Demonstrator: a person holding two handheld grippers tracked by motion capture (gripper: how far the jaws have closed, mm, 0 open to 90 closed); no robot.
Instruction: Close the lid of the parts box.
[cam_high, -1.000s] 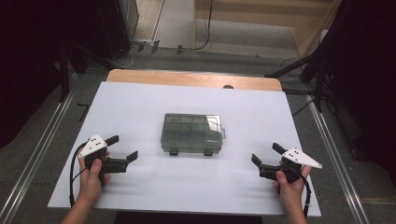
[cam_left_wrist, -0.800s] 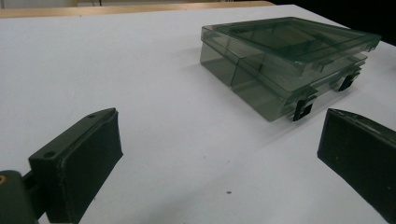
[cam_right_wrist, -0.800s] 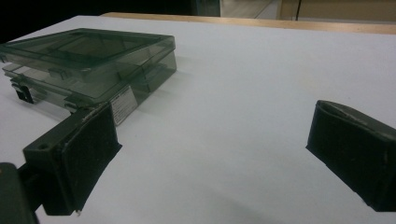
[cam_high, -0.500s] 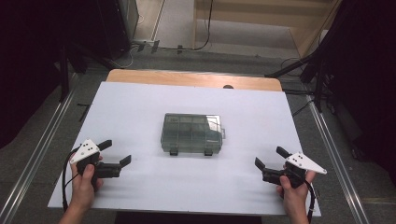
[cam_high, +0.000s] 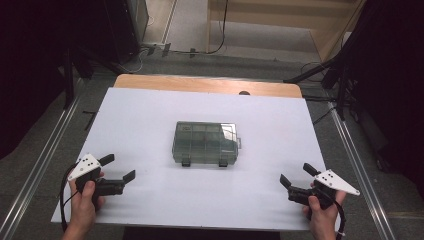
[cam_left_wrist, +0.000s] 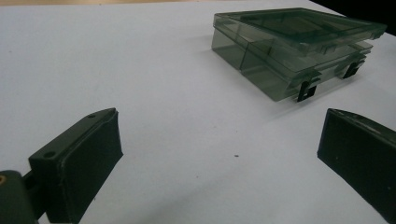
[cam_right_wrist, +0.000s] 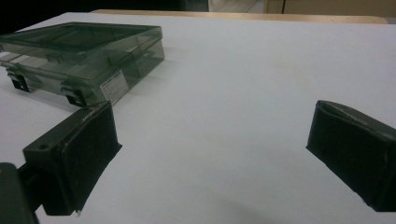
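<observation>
The clear compartment box (cam_high: 206, 143) lies shut in the middle of the white table (cam_high: 150, 110), its two dark latches (cam_high: 186, 162) on the side facing the person and, as far as one can tell, not undone. It sits ahead of the left tool (cam_high: 117, 169) and off to that tool's right, well apart from it; for the right tool (cam_high: 295, 179) it lies ahead and to the left, equally far off. Both tools are released, jaws spread wide with nothing between them, each held low over the near edge of the table in a hand. Judging by this, the work on the box has not begun: no contact, no latch lifted, lid down. Everything is left, starting with bringing the tools in to the box front.
</observation>
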